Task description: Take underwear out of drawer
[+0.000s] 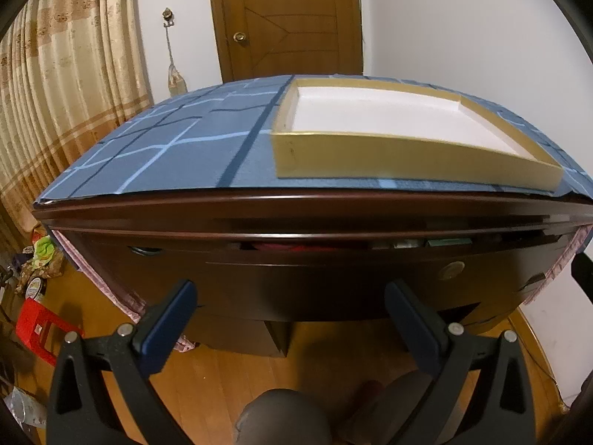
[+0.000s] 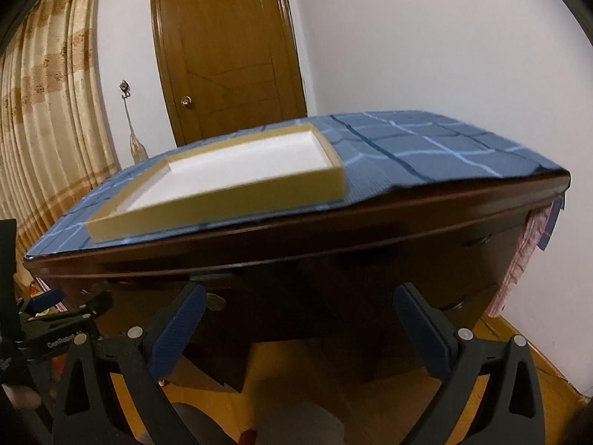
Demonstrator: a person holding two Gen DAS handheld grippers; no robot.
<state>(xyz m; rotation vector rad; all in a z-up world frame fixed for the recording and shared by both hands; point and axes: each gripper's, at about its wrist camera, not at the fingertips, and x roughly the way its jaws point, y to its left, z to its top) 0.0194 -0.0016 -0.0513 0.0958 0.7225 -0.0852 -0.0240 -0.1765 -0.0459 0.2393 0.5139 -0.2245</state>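
A dark wooden desk holds a drawer (image 1: pixel 315 270) under its top, pulled out by a thin gap. Red cloth (image 1: pixel 285 247) and small boxes (image 1: pixel 422 243) show through that gap. A round metal knob (image 1: pixel 450 270) sits on the drawer front at the right. My left gripper (image 1: pixel 292 296) is open just in front of the drawer front, nothing between its blue pads. My right gripper (image 2: pixel 302 302) is open too, low before the desk's dark front (image 2: pixel 315 289). The other gripper (image 2: pixel 48 319) shows at the left edge of the right wrist view.
A shallow gold box with a white inside (image 1: pixel 407 148) (image 2: pixel 222 193) lies on the blue checked cloth (image 1: pixel 166 152) covering the desk top. A wooden door (image 1: pixel 289 18) and a beige curtain (image 1: pixel 55 92) stand behind. A red stool (image 1: pixel 35 324) and clutter sit on the floor at left.
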